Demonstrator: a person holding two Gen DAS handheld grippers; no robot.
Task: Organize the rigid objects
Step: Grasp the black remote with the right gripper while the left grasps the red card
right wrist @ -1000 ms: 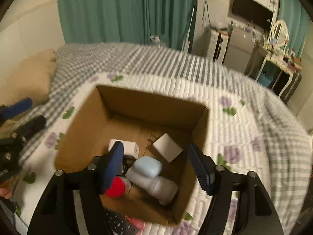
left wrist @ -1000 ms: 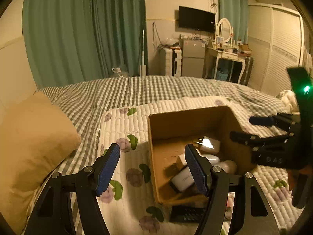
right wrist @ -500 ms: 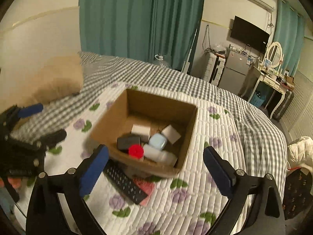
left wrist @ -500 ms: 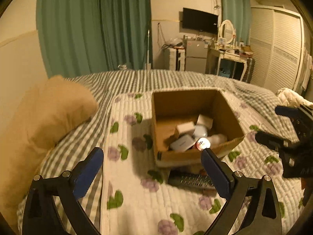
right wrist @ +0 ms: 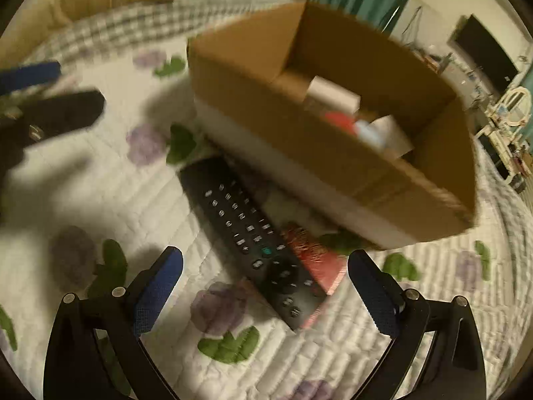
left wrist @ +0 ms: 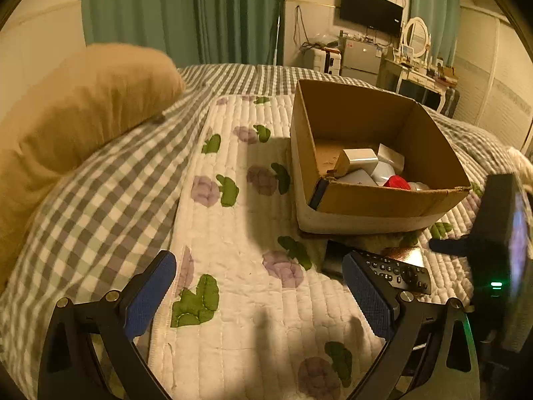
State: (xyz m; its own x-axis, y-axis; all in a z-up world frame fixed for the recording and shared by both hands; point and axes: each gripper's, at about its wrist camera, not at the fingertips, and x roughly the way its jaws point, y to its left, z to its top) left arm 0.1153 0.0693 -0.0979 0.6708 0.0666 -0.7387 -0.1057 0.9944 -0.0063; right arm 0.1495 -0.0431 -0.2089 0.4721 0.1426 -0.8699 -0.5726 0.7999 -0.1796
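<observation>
Hovering over the quilt, my right tongs (right wrist: 265,291) gape wide above a black remote (right wrist: 253,233), its long axis running diagonally from the cardboard box (right wrist: 333,173) toward me. A red packet (right wrist: 313,256) lies half hidden beneath it. Box contents blur. My left tongs (left wrist: 260,295) hang apart, empty.

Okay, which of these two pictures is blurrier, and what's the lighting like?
Right wrist view: motion blur smears the cardboard box and remote, with dark shadows on the quilt. Left wrist view: sharper, dim warm yellow light, fisheye bending at the edges, gripper shadows across the quilt.
</observation>
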